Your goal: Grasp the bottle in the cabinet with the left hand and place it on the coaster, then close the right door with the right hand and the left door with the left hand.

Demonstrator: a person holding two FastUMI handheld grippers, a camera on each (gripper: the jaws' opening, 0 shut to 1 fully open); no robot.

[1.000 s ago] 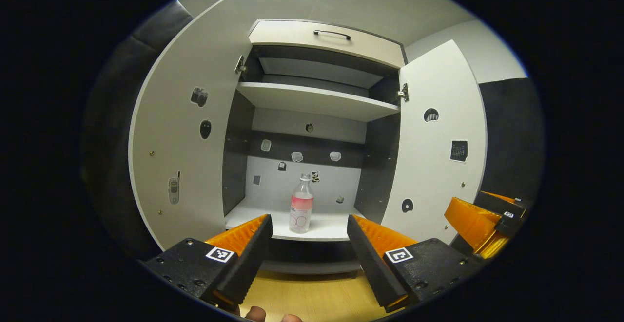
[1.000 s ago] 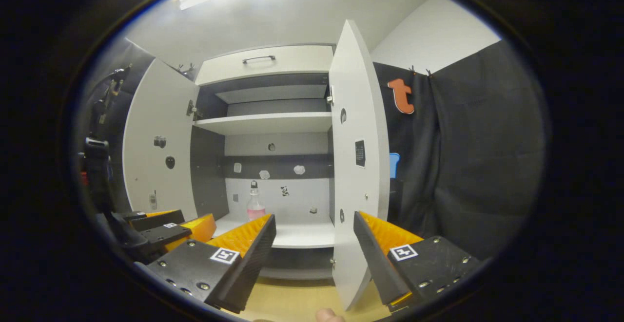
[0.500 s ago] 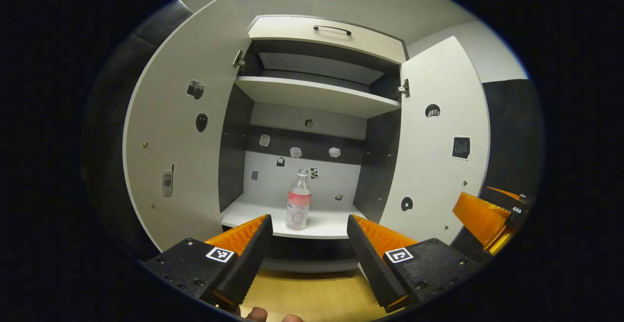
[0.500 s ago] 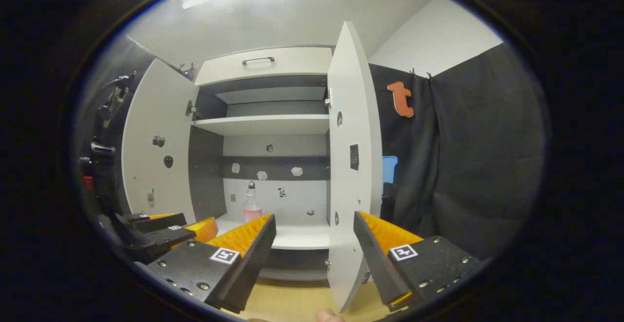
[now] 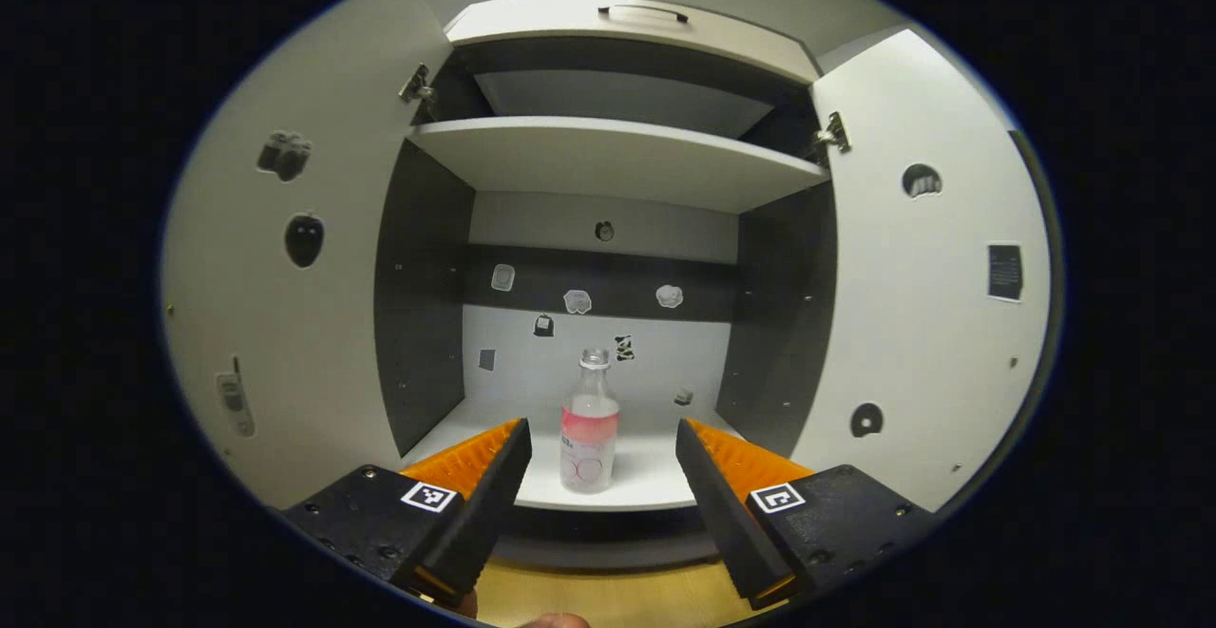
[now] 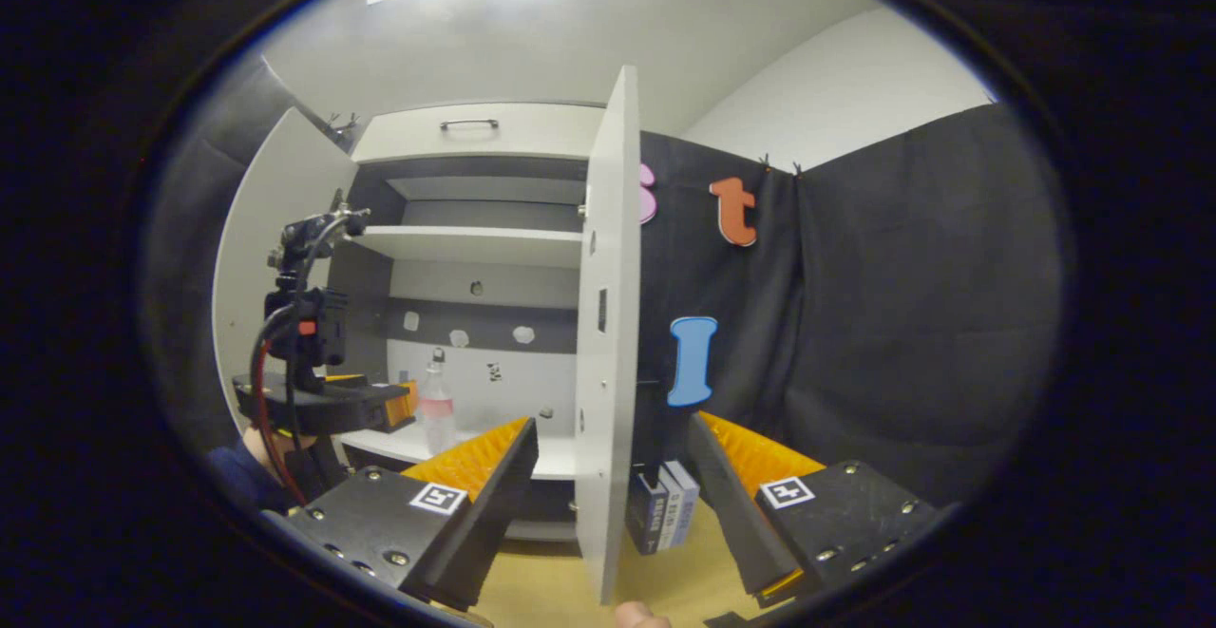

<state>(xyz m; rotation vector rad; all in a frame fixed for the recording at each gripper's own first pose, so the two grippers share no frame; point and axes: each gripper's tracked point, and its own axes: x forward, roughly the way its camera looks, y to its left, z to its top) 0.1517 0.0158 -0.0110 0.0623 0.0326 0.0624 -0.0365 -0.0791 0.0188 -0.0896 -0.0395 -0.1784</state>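
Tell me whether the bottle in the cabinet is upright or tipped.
Upright: the bottle stands on its base on the lower shelf, cap at the top.

In the left gripper view, the left door (image 5: 285,324) and right door (image 5: 931,305) are cut off at the outer edges. The stickers (image 5: 577,301) on the cabinet's back wall are too small to identify. In the right gripper view, the right door (image 6: 605,343), seen edge-on, hides part of the cabinet interior (image 6: 475,324), and the left hand-held gripper (image 6: 404,402) covers the lower part of the bottle (image 6: 436,400). The 2 boxes (image 6: 662,503) behind the door are partly hidden.
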